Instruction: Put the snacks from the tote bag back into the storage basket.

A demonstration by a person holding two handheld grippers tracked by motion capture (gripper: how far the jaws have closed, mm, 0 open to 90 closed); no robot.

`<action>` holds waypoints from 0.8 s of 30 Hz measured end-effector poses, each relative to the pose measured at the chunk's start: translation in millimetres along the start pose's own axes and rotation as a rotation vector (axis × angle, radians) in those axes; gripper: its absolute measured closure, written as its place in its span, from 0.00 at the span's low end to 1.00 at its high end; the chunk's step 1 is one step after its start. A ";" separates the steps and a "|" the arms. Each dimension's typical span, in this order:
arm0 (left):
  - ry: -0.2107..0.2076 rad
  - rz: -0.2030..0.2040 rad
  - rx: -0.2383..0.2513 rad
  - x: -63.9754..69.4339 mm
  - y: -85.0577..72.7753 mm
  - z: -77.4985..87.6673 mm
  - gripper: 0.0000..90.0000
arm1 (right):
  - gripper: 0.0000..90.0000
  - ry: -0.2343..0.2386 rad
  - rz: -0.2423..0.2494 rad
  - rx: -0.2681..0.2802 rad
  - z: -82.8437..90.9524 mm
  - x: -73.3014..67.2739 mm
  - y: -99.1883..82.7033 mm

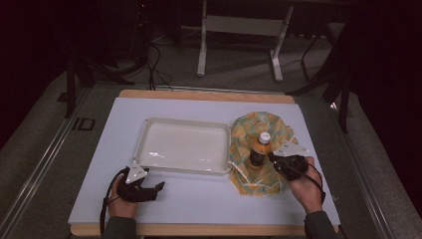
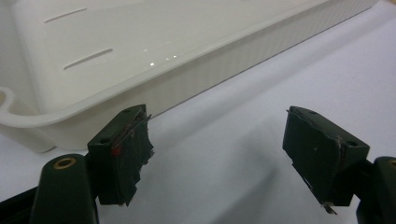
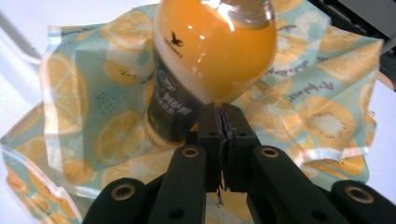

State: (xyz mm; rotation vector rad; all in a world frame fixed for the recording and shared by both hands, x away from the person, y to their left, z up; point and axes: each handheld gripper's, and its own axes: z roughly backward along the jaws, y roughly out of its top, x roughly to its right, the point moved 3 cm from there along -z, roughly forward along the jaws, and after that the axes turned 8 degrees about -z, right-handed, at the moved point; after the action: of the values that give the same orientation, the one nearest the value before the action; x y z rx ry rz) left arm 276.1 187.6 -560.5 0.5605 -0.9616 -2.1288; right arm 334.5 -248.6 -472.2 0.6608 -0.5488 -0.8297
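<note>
left claw (image 2: 217,156) gapes beside white tray (image 1: 149,130) — right claw (image 3: 223,122) pinched together by juice bottle (image 3: 205,60).

Orange juice bottle (image 1: 259,148) upright on citrus-print cloth (image 1: 249,130), beside white tray (image 1: 144,133).

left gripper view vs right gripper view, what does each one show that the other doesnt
The left gripper view alone shows the white tray, with slots in its floor, and the left gripper with its jaws wide apart over bare table. The right gripper view alone shows the orange drink bottle on a citrus-print bag, with the right gripper shut, its tips against the bottle. Both share the white tabletop.
</note>
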 end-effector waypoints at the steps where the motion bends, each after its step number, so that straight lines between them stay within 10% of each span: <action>1: 0.000 0.002 0.000 0.1 0.0 -0.1 0.26 | 0.97 0.004 0.006 -0.001 0.0 -0.8 0.5; 24: 0.001 -0.002 0.001 0.4 0.1 0.2 0.26 | 0.88 0.054 0.123 -0.044 19.5 7.3 24.0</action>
State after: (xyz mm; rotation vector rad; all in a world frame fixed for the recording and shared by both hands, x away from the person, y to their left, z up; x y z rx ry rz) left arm 275.7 187.3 -560.3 0.5629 -0.9624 -2.1293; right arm 337.1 -248.6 -440.5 0.6015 -0.5163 -0.7049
